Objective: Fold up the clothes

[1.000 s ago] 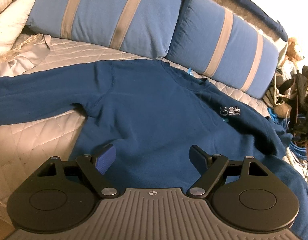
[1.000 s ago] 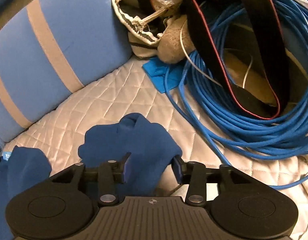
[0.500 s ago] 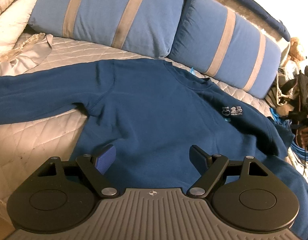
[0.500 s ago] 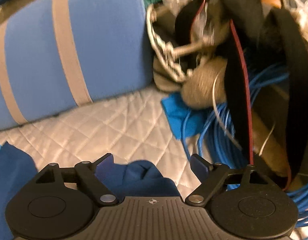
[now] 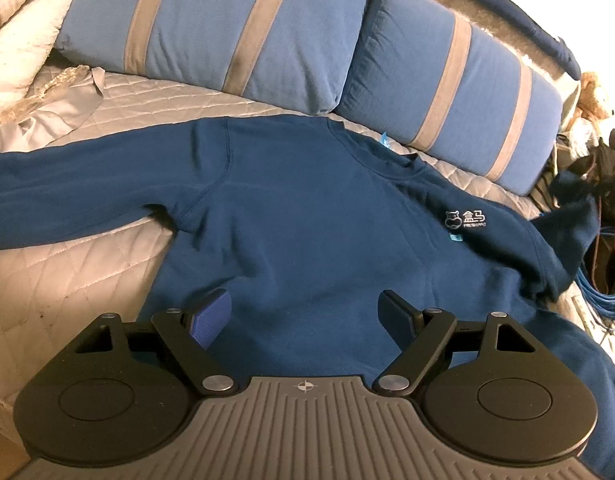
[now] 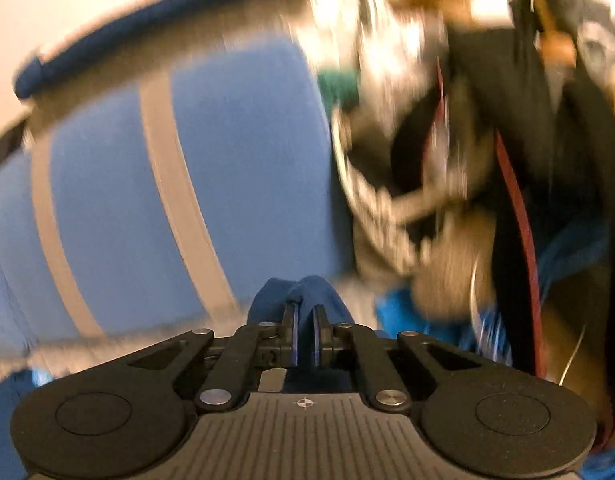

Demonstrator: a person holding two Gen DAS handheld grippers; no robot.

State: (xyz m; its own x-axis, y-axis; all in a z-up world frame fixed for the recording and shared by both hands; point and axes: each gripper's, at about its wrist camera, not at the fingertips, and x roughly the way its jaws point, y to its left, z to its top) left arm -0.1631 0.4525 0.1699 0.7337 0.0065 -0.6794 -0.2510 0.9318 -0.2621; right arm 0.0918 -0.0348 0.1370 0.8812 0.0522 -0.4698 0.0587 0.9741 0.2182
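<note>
**Right tongs clamp the cuff**

My right tongs [image 6: 305, 330] have just closed on the sweater's cuff [image 6: 307, 292], which bulges ahead of the tips, a pillow [image 6: 119, 208] beyond. My left tongs [image 5: 305, 314] stand apart above the sweater [image 5: 307, 216], spread flat ahead of them on the quilt [image 5: 59, 272].

We see a dark blue sweatshirt [image 5: 307, 232] with a small white logo on its chest, lying on a pale beige bed cover [image 5: 59, 276] quilted in diamonds. Behind it, two lighter blue pillows [image 5: 211, 28] carry grey-beige stripes. At the far right, a bright blue cable coil [image 5: 599, 292]. Our left claw [image 5: 303, 312] is black with blue pads.
</note>
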